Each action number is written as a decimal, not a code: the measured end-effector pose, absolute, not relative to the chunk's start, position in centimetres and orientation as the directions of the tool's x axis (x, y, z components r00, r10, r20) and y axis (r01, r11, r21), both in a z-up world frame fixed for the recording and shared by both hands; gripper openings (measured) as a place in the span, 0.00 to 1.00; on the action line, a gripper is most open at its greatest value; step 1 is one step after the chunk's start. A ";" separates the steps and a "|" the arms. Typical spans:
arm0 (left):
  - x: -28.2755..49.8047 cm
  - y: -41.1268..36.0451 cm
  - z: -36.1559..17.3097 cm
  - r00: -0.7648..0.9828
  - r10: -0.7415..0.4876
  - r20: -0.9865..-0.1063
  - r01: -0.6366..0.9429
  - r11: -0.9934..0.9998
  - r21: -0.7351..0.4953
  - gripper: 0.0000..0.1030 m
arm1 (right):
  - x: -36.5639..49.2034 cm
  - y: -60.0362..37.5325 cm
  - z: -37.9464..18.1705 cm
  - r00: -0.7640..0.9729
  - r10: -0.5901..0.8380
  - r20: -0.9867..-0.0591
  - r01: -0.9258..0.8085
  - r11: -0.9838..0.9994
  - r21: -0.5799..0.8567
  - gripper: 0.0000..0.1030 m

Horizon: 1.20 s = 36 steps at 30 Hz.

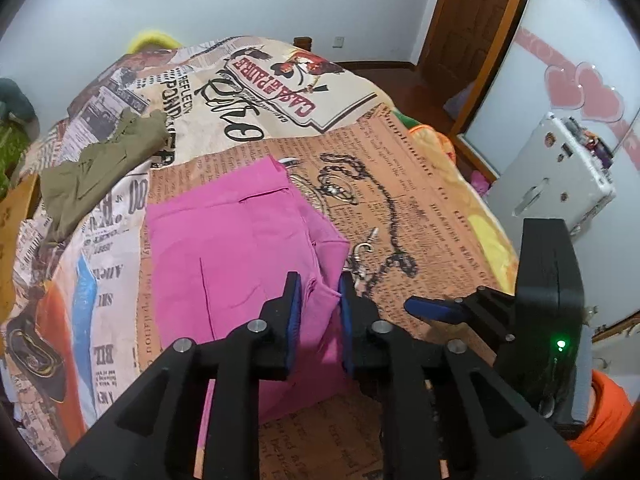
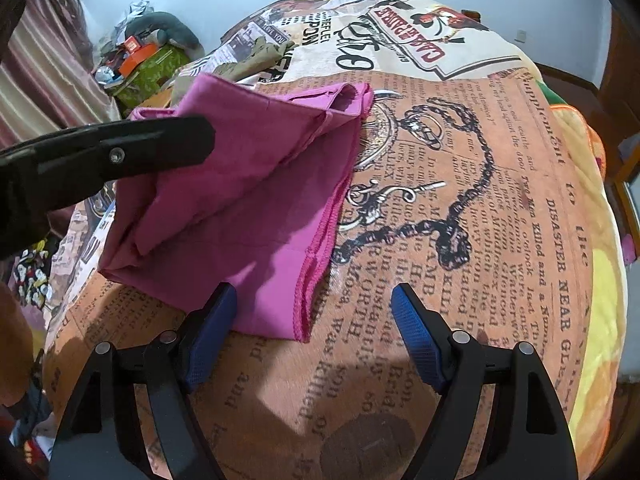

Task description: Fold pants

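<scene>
The bedspread (image 2: 520, 184) reads "DISASTER NEAR", "Supplement" and "Killed".

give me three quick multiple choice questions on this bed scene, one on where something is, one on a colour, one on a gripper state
1. Where does the olive green garment lie relative to the pants?
A. on top of them
B. apart from them, farther up the bed
C. under them

2. What colour are the pants?
A. pink
B. blue
C. grey

3. How does the right gripper stand?
A. shut on the pants
B. shut on nothing
C. open, jaws wide above the near corner of the pants

Answers:
1. B: printed bedspread shows between the olive garment and the pink cloth.
2. A: the folded cloth is bright pink in both wrist views.
3. C: the right wrist view shows its blue pads far apart, pressing on no cloth.
</scene>
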State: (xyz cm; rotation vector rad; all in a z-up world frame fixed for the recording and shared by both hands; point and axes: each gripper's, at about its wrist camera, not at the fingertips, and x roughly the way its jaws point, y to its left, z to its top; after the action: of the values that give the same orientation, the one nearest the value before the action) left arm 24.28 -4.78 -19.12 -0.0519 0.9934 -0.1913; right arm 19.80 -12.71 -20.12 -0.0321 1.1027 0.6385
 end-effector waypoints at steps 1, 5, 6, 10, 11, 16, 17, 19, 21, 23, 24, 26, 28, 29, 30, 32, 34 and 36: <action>24.1 -4.6 -18.8 0.537 -0.204 -0.818 0.141 0.978 -0.151 0.31 | 19.8 -12.9 -20.0 0.296 0.463 -0.836 -0.492 0.824 0.282 0.75; 23.3 -3.4 -17.7 0.599 -0.169 -0.783 0.109 0.986 -0.130 0.60 | 19.5 -13.5 -19.3 0.324 0.460 -0.827 -0.477 0.834 0.277 0.75; 23.3 -2.9 -17.8 0.597 -0.157 -0.787 0.098 0.988 -0.122 0.60 | 19.5 -13.7 -19.1 0.333 0.458 -0.824 -0.471 0.838 0.275 0.75; 23.2 -0.7 -19.1 0.571 -0.099 -0.815 0.047 0.995 -0.088 0.60 | 19.5 -14.3 -18.3 0.348 0.462 -0.816 -0.459 0.842 0.281 0.75; 23.1 -0.2 -19.7 0.557 -0.083 -0.826 0.040 0.997 -0.073 0.60 | 19.5 -14.4 -18.0 0.356 0.465 -0.811 -0.460 0.842 0.281 0.75; 22.0 1.6 -23.4 0.463 -0.027 -0.886 0.036 0.999 -0.011 0.60 | 19.7 -14.3 -16.2 0.405 0.461 -0.790 -0.478 0.843 0.246 0.75; 21.6 1.8 -24.0 0.451 -0.017 -0.892 0.042 0.999 0.002 0.60 | 19.9 -14.1 -16.0 0.415 0.457 -0.786 -0.481 0.844 0.237 0.75; 20.8 2.4 -24.9 0.439 -0.021 -0.898 0.050 0.999 0.001 0.63 | 20.5 -13.7 -15.9 0.424 0.456 -0.783 -0.478 0.847 0.235 0.75; 20.3 3.1 -25.0 0.439 -0.046 -0.897 0.046 0.999 -0.029 0.66 | 20.9 -13.4 -16.4 0.417 0.458 -0.785 -0.474 0.847 0.243 0.75; 20.1 3.7 -24.7 0.437 -0.063 -0.897 0.038 0.998 -0.052 0.66 | 21.4 -12.8 -17.7 0.391 0.456 -0.799 -0.475 0.844 0.249 0.75; 20.1 4.1 -24.4 0.440 -0.069 -0.895 0.033 0.998 -0.060 0.66 | 21.4 -12.6 -18.3 0.377 0.445 -0.813 -0.473 0.846 0.244 0.75; 20.4 4.8 -23.6 0.461 -0.046 -0.886 0.013 0.999 -0.045 0.66 | 21.5 -12.2 -20.1 0.341 0.416 -0.843 -0.475 0.850 0.228 0.74; 21.0 5.5 -22.8 0.485 -0.010 -0.874 -0.006 1.000 -0.015 0.66 | 21.4 -12.4 -20.8 0.335 0.424 -0.841 -0.467 0.850 0.243 0.74; 21.4 5.9 -22.4 0.497 0.007 -0.868 -0.017 1.000 -0.001 0.66 | 21.4 -12.7 -20.8 0.332 0.435 -0.837 -0.460 0.849 0.259 0.75; 22.1 6.5 -22.1 0.505 0.030 -0.863 -0.034 0.999 0.016 0.66 | 21.5 -12.8 -20.7 0.327 0.439 -0.837 -0.457 0.849 0.266 0.75; 23.7 7.5 -21.9 0.513 0.064 -0.856 -0.060 0.997 0.039 0.66 | 21.7 -13.1 -20.0 0.330 0.442 -0.834 -0.454 0.849 0.270 0.75; 25.3 8.3 -21.8 0.520 0.088 -0.850 -0.078 0.995 0.055 0.66 | 21.9 -13.2 -19.5 0.339 0.444 -0.829 -0.457 0.848 0.268 0.75; 27.3 8.9 -21.9 0.524 0.105 -0.845 -0.089 0.994 0.069 0.66 | 22.0 -13.3 -18.8 0.360 0.440 -0.823 -0.457 0.852 0.256 0.75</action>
State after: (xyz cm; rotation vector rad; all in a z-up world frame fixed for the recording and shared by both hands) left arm 27.27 8.90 -21.88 0.0176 1.0125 0.1161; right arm 21.98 -13.32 -18.77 -0.0182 1.0545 0.5780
